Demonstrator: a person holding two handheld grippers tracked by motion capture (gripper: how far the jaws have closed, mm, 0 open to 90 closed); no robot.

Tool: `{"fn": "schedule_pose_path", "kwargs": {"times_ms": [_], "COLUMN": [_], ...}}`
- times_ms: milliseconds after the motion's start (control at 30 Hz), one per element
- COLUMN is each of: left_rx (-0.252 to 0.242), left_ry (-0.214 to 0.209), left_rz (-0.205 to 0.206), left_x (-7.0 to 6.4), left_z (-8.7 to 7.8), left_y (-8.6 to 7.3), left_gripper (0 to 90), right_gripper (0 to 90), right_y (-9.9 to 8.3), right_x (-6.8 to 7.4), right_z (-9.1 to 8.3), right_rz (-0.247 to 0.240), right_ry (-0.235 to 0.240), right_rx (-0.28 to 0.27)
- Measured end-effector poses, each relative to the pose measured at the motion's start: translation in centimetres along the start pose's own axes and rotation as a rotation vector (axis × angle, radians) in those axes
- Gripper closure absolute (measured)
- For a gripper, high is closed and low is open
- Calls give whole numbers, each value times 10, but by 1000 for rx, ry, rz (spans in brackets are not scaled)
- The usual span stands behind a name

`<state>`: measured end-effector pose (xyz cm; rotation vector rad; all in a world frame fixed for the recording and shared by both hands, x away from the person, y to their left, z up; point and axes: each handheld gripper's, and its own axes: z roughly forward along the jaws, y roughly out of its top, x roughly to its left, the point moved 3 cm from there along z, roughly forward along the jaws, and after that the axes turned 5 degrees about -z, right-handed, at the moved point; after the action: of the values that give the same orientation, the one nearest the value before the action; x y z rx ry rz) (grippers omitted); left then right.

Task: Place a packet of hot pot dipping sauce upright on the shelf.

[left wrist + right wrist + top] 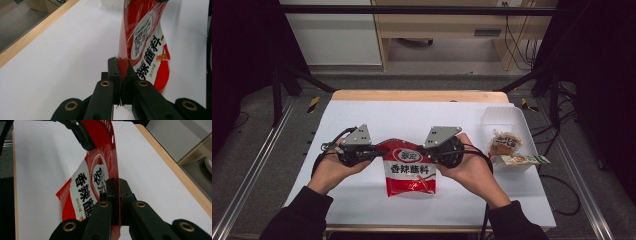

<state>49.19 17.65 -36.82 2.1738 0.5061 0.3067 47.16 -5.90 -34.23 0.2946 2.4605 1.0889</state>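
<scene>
— Jaws first: how do they stand on each side?

— Both pairs are pressed together on the same thing. The left gripper (121,72) pinches one top corner of the red sauce packet (409,170), and the right gripper (117,191) pinches the other top corner. In each gripper view the thin red edge of the packet runs straight down between the two black jaws.

— And where is the packet itself?

— Near the middle of the white worktop (412,117), stretched between the two grippers. From the high view its top edge is held up between the left gripper (374,153) and the right gripper (426,150), while its lower end sits towards the person's side of the worktop. Whether that lower end touches the surface, I cannot tell.

— What does its face show?

— A white label with black characters on red, plus a small round hole near the top edge, visible in the right gripper view.

— Anything else on the worktop?

— A white tray (502,116) sits at the right edge, well apart from the packet. A round wrapped bun (504,142) lies in it, and a long flat packet (521,160) rests across its near rim.

— The hands?

— The left hand (332,170) and the right hand (469,167) each cradle a gripper from below, dark sleeves coming in from the bottom.
</scene>
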Motion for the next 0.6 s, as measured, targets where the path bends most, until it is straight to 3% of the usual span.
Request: {"fn": "schedule_pose_path", "kwargs": {"times_ms": [400, 600], "left_rx": [-15, -6], "left_ry": [17, 21], "left_rz": [71, 92], "left_x": [-11, -12], "left_z": [-14, -17], "left_y": [23, 26], "left_gripper": [900, 900], "right_gripper": [871, 780], "right_y": [-2, -3], "right_x": [-4, -5], "right_z": [-15, -15], "right_rz": [-8, -19], "right_ry": [3, 6], "right_rx": [8, 13]}}
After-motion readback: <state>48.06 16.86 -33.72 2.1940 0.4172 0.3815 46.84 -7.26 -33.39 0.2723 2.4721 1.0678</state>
